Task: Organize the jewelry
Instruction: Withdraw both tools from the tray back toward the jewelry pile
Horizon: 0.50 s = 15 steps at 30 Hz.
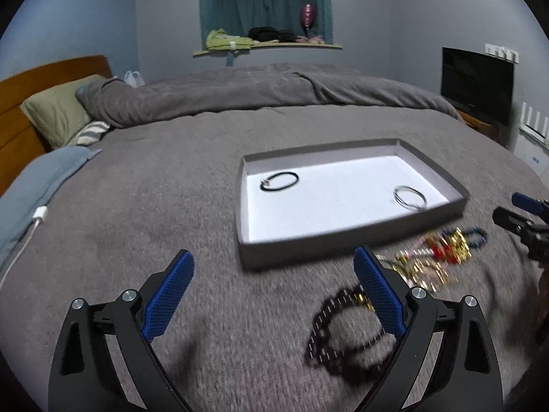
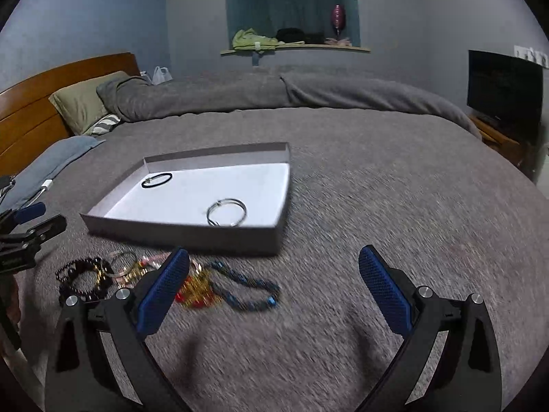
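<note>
The left tool was spread wide with nothing between its blue pads, hovering over the grey bed cover; a dark beaded bracelet lay just beside its right pad, at about 5 o'clock in that view. The right tool was likewise spread and held nothing. Near its left pad, at 8 o'clock, a blue beaded bracelet lay touching a red-and-gold tangle whose pieces could not be counted through the blur. At 11 o'clock sat one shallow grey tray, holding two pieces well apart: a black cord bracelet and a silver bangle. No writing could be read.
</note>
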Available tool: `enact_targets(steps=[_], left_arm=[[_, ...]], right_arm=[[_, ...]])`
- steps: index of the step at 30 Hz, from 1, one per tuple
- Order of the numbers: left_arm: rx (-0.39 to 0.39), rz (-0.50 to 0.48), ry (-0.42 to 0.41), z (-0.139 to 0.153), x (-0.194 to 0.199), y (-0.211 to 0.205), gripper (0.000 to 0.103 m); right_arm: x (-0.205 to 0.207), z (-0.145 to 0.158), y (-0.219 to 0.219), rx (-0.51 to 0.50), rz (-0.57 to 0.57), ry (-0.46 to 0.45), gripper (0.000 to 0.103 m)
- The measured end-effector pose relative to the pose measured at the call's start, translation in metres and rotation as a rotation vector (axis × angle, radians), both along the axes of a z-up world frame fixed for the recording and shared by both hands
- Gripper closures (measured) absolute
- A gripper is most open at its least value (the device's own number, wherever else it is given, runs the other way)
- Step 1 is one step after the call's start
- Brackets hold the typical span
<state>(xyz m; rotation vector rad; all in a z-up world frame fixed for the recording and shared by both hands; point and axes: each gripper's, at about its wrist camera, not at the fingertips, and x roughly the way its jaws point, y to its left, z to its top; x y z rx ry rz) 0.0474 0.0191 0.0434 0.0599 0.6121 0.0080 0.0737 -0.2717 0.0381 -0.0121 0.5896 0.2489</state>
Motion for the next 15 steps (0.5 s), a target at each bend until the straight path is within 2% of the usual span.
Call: enact_targets(steps=[5, 8, 12, 15], left_arm=[[0.003, -0.03, 0.037, -0.018, -0.017, -0.003, 0.009], [0.008, -0.037, 0.04, -0.025, -0.024, -0.003, 0.009], [0.025, -0.072, 0.022, -0.031, -0.025, -0.006, 0.009], [0.021, -0.089, 0.038, -0.036, -0.02, -0.006, 0.011]], right_arm=[[-0.007, -0.003, 0.001, -0.009, 0.026, -0.001, 0.005], [-0.01, -0.005, 0.008, -0.049, 0.053, -0.013, 0.005], [-0.011, -0.01, 0.018, -0.11, 0.077, -0.009, 0.005], [-0.008, -0.015, 0.022, -0.121, 0.087, 0.012, 0.005]])
